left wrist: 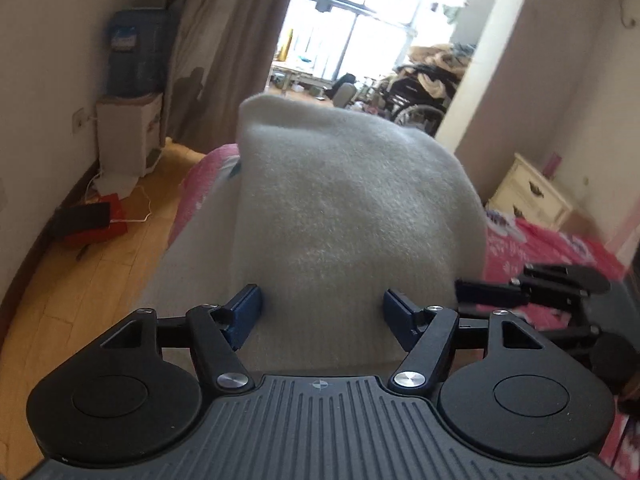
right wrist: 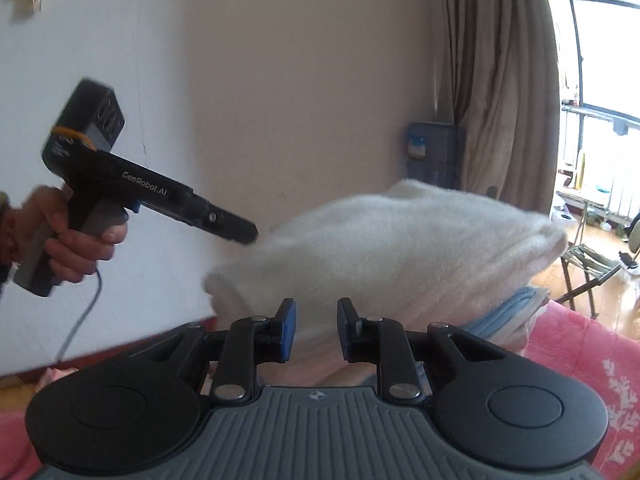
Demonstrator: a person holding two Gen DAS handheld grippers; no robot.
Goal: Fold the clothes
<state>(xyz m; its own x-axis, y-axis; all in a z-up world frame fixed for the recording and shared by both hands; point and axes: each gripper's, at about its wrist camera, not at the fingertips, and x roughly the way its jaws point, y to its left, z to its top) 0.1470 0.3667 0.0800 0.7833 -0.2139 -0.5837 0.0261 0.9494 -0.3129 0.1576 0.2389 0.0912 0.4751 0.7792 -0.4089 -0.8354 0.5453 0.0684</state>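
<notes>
In the left wrist view a cream wall runs down the left side, with a water dispenser (left wrist: pixel 132 92) standing against it, a blue bottle on top. Below it a red box (left wrist: pixel 96 224) lies on the wooden floor (left wrist: pixel 100 280). A brown curtain (left wrist: pixel 236 40) hangs beside a bright doorway, through which a cluttered, sunlit room shows. In the middle, a folded white fleecy garment (left wrist: pixel 352 216) lies on the bed (left wrist: pixel 560 248), which has a pink patterned cover. The left gripper (left wrist: pixel 322 314) points at the garment with its blue fingers (left wrist: pixel 244 312) wide apart, the fabric's near edge between them, but no clear pinch. Right of it the right gripper (left wrist: pixel 492 292) reaches in at the garment's edge, and a cream nightstand (left wrist: pixel 532 196) stands by the far wall.

In the right wrist view a hand (right wrist: pixel 76 240) holds the left gripper's handle at the left. The right gripper's fingers (right wrist: pixel 288 328) stand slightly apart with the garment just beyond them; I cannot tell whether they hold any cloth. Blue folded cloth (right wrist: pixel 508 312) lies under the garment.
</notes>
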